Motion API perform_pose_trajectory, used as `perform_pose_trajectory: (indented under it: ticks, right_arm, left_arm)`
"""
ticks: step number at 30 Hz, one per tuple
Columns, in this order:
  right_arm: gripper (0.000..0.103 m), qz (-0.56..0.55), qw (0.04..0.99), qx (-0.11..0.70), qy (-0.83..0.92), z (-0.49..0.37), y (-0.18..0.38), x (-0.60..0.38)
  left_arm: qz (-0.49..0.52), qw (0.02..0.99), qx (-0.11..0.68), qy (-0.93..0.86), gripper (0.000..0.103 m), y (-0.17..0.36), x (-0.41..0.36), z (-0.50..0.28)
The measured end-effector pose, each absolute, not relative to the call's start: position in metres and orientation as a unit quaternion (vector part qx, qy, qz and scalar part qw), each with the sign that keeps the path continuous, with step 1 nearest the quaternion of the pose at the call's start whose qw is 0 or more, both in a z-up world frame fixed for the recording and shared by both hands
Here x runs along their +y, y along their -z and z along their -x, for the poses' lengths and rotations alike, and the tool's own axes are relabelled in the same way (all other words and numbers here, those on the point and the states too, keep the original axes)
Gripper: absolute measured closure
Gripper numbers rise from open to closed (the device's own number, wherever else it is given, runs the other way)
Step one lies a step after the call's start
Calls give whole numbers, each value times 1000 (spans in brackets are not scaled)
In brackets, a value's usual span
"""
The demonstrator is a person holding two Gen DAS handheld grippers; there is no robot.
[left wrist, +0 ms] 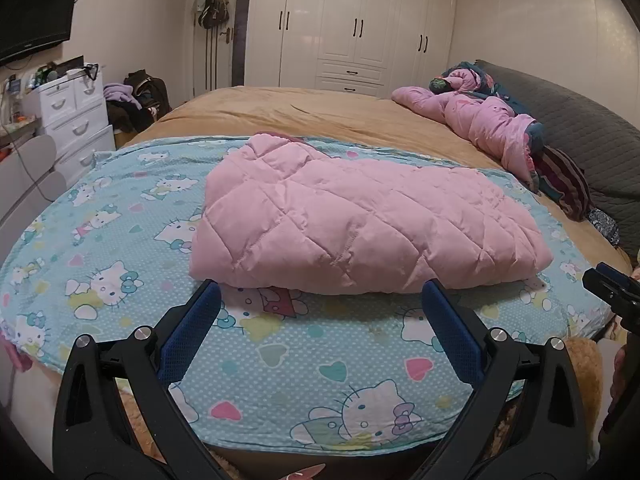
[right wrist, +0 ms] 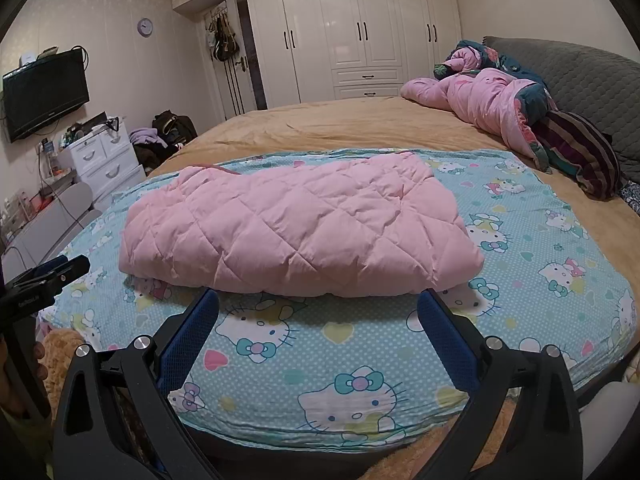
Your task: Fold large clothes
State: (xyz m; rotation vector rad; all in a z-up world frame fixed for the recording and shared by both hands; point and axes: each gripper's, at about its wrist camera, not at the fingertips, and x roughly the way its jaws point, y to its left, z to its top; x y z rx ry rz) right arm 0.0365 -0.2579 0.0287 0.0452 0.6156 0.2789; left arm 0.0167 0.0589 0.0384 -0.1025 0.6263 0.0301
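A pink quilted jacket point(left wrist: 360, 220) lies folded into a thick bundle on a blue cartoon-cat sheet point(left wrist: 280, 360) spread on the bed. It also shows in the right wrist view point(right wrist: 296, 232) on the same sheet point(right wrist: 360, 360). My left gripper point(left wrist: 320, 292) is open and empty, its blue-padded fingers just short of the jacket's near edge. My right gripper point(right wrist: 318, 300) is open and empty too, at the near edge. Each gripper shows at the side of the other's view: the right one point(left wrist: 612, 284), the left one point(right wrist: 52, 276).
The bed has a tan cover point(left wrist: 300, 108). A crumpled pink quilt point(left wrist: 480, 120) and a striped pillow point(right wrist: 580, 152) lie by the grey headboard point(right wrist: 580, 68). White drawers point(left wrist: 76, 120), a wall TV point(right wrist: 44, 92) and white wardrobes point(right wrist: 360, 32) stand beyond.
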Motion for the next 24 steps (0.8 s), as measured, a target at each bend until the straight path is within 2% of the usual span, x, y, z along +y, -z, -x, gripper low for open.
perform_pose_trajectory:
  ticks: [24]
  right_arm:
    - [4,-21,943,302,-136,-34,-31,-258]
  left_arm:
    - [48,949,310,-21,9,-40,61,-14]
